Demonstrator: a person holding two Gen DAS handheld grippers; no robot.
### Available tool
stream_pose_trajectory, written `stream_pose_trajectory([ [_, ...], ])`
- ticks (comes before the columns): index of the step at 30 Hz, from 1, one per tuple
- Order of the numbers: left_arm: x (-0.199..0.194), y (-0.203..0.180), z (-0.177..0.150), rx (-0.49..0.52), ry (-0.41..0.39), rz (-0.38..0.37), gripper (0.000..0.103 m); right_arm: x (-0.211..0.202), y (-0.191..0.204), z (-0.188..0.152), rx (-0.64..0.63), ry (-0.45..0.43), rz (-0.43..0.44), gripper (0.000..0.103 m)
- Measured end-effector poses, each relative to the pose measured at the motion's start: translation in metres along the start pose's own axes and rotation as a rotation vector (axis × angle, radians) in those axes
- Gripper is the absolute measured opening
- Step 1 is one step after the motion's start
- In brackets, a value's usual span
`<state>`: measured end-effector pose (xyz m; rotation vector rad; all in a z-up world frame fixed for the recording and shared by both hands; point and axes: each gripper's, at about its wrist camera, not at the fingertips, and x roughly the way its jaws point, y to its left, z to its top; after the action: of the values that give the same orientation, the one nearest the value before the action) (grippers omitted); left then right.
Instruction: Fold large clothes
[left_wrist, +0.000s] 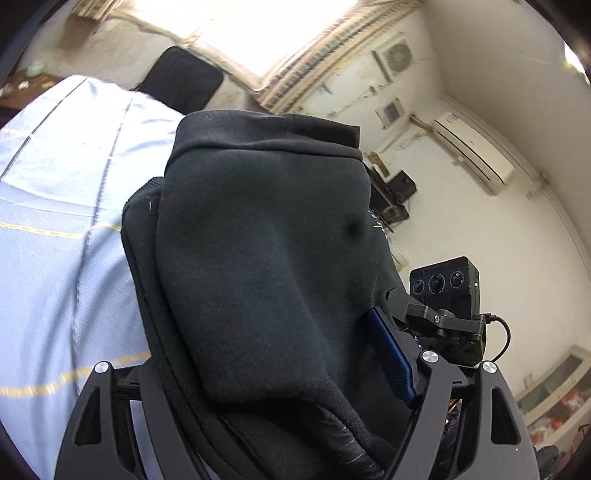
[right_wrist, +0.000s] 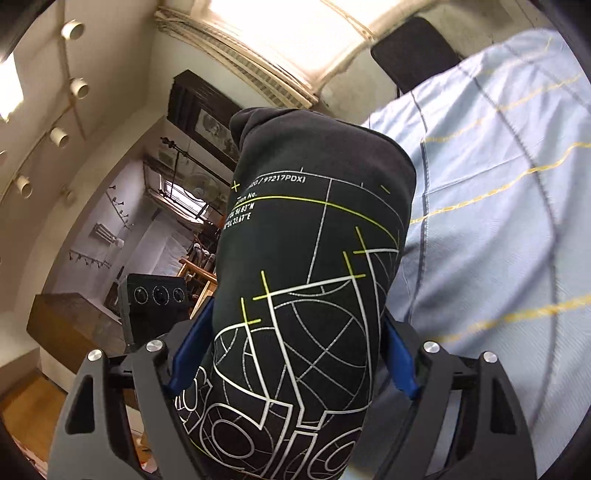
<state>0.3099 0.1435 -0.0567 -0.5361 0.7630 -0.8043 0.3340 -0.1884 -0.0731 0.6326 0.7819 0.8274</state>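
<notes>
left gripper (left_wrist: 273, 369) clamped on black garment (left_wrist: 266, 236), plain side, sheet (left_wrist: 55, 184) at 9 o'clock | right gripper (right_wrist: 295, 350) clamped on garment (right_wrist: 310, 280), printed side, sheet (right_wrist: 498, 221) at 3 o'clock

Left gripper (left_wrist: 280, 369): left finger buried under the black sweatshirt (left_wrist: 266, 240), only the blue right pad (left_wrist: 391, 360) showing; garment cut off at bottom edge. Right gripper (right_wrist: 291, 358): fingertips behind the printed fabric, print text partly folded out of sight, unreadable. Light blue sheet (left_wrist: 55, 221) motion-blurred, clipped by lens rim in both views.
</notes>
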Motion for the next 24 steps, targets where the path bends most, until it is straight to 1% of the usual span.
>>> stream_pose_trajectory([
  [3,-0.007,-0.036,-0.023,0.041,0.002,0.003,0.079,-0.038,0.016,-0.021,-0.001,-0.017,0.009,0.079],
  [6,-0.012,-0.063,-0.049,0.072,0.007,-0.002,0.08,-0.066,0.026,-0.041,-0.012,-0.03,0.011,0.079],
  [7,-0.013,-0.068,-0.056,0.079,0.008,-0.001,0.08,-0.077,0.028,-0.053,-0.017,-0.035,0.01,0.079],
  [9,-0.013,-0.077,-0.075,0.091,0.01,0.001,0.08,-0.086,0.031,-0.063,-0.024,-0.039,0.009,0.079],
  [11,-0.01,-0.077,-0.088,0.092,0.015,0.006,0.08,-0.093,0.028,-0.077,-0.03,-0.041,0.009,0.079],
  [13,-0.002,-0.071,-0.097,0.076,0.031,0.017,0.08,-0.098,0.019,-0.089,-0.031,-0.041,-0.002,0.079],
  [14,0.004,-0.069,-0.096,0.068,0.038,0.023,0.08,-0.099,0.014,-0.093,-0.025,-0.039,-0.01,0.079],
  [17,0.021,-0.056,-0.09,0.045,0.052,0.046,0.08,-0.093,0.0,-0.093,-0.008,-0.029,-0.033,0.079],
  [19,0.03,-0.044,-0.087,0.034,0.062,0.063,0.08,-0.084,-0.01,-0.086,0.004,-0.022,-0.046,0.079],
  [21,0.048,-0.024,-0.08,0.009,0.09,0.1,0.08,-0.071,-0.023,-0.08,0.014,-0.008,-0.071,0.079],
  [22,0.056,-0.013,-0.08,-0.011,0.112,0.125,0.08,-0.059,-0.036,-0.078,0.032,0.019,-0.099,0.079],
  [23,0.068,0.003,-0.082,-0.047,0.153,0.168,0.08,-0.047,-0.049,-0.077,0.052,0.054,-0.132,0.08],
  [24,0.075,0.014,-0.085,-0.076,0.183,0.19,0.081,-0.037,-0.058,-0.078,0.064,0.082,-0.177,0.083],
])
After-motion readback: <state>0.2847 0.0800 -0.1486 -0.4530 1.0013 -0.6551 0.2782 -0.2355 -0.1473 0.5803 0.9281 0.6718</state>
